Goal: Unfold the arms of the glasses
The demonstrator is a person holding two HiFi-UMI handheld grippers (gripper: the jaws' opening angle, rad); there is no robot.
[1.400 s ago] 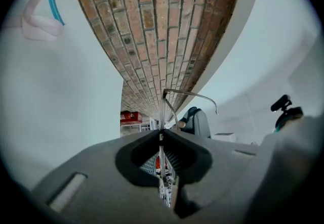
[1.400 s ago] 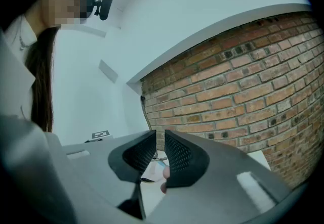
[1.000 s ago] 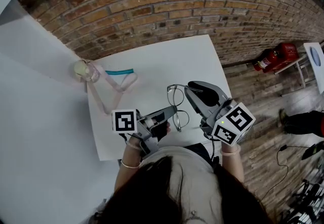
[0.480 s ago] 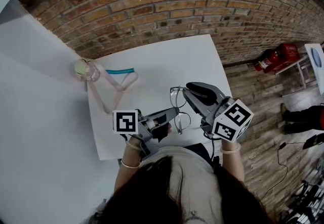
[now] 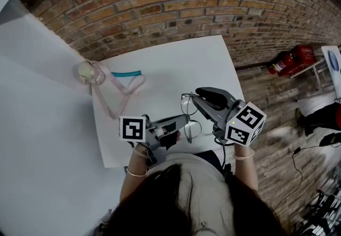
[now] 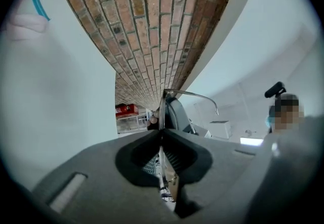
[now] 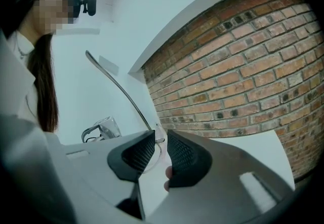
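Thin metal-framed glasses [image 5: 190, 123] hang above the near part of the white table [image 5: 176, 64], held between both grippers. My left gripper [image 5: 184, 119] comes in from the left and is shut on the frame; in the left gripper view its jaws [image 6: 162, 134] are closed on the thin rim, and one arm of the glasses [image 6: 192, 94] curves off to the right. My right gripper [image 5: 196, 97] reaches in from the right, and its pads [image 7: 161, 147] are nipped on the hinge end of the glasses. A long arm [image 7: 119, 86] sticks up and to the left from there.
A pink strap [image 5: 120, 91] with a teal piece [image 5: 126, 75] lies at the table's far left beside a clear jar [image 5: 88, 72]. A brick wall [image 5: 186, 0] runs behind the table. Red fire extinguishers [image 5: 290, 59] lie on the wooden floor to the right.
The right gripper has turned a little and shifted slightly left. The glasses have moved a touch nearer the person. The left gripper has barely moved.
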